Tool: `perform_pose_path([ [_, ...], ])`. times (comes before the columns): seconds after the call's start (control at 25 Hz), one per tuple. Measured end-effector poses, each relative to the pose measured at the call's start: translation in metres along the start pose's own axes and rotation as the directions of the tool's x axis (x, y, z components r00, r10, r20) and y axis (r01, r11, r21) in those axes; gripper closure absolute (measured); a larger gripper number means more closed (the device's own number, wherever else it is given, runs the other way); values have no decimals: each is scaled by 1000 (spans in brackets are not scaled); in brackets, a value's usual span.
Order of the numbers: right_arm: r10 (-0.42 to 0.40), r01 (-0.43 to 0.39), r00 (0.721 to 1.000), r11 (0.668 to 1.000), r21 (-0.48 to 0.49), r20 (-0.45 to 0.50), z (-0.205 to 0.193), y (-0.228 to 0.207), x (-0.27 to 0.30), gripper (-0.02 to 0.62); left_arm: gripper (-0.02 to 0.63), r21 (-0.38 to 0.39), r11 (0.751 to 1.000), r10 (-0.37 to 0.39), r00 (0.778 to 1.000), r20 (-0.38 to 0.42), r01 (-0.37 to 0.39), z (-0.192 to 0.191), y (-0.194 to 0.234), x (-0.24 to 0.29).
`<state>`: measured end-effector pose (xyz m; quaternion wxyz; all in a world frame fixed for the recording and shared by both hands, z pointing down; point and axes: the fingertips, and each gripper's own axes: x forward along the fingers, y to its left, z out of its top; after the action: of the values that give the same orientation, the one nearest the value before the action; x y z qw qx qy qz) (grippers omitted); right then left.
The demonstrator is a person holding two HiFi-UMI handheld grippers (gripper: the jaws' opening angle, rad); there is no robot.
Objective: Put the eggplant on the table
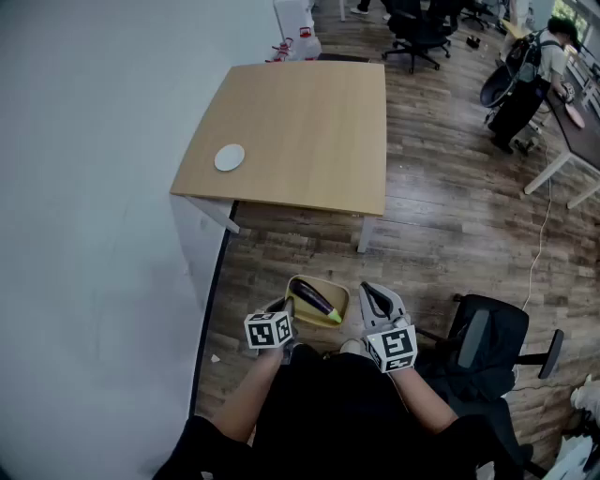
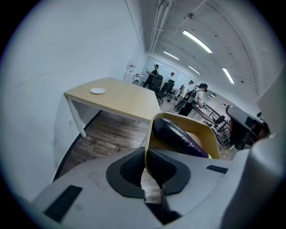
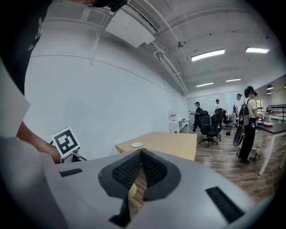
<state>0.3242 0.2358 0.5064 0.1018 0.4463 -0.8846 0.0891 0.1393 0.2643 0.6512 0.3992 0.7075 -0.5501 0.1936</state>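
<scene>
A dark purple eggplant [image 1: 317, 300] [image 2: 178, 136] lies in a yellow bowl [image 1: 330, 281] [image 2: 212, 134] that is held in the air over the wood floor, short of the table. My left gripper [image 1: 289, 306] [image 2: 146, 154] is shut on the bowl's near rim. My right gripper [image 1: 373, 298] [image 3: 142, 154] hangs just right of the bowl with its pads together and nothing seen pinched; a bit of yellow shows through the gap below them. The light wooden table [image 1: 300, 131] [image 2: 127, 99] [image 3: 172, 143] stands ahead.
A small white disc [image 1: 229, 157] [image 2: 98, 91] [image 3: 136, 144] lies on the table's left part. A white wall [image 1: 94, 187] runs along the left. A black office chair [image 1: 487, 342] stands close at the right. Farther off are a person [image 1: 536, 66], more chairs [image 1: 422, 28] and another desk [image 1: 583, 127].
</scene>
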Motion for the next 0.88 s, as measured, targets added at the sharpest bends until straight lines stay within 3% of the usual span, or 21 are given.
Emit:
perform_pose_path([
  [0.2, 25, -25, 1000, 1000, -7, -10, 9, 18, 12, 535, 583, 24, 1000, -2, 1000, 2, 2, 14, 8, -6],
  [0.48, 158, -159, 987, 987, 11, 24, 17, 65, 36, 535, 583, -87, 995, 48, 999, -12, -49, -9, 50, -32],
  [0.76, 257, -257, 966, 966, 19, -13, 3, 90, 49, 535, 583, -143, 978, 150, 989, -11, -150, -35, 74, -56],
  [0.88, 297, -296, 955, 955, 14, -23, -1, 98, 50, 535, 583, -184, 970, 164, 986, 4, -161, -38, 76, -62],
])
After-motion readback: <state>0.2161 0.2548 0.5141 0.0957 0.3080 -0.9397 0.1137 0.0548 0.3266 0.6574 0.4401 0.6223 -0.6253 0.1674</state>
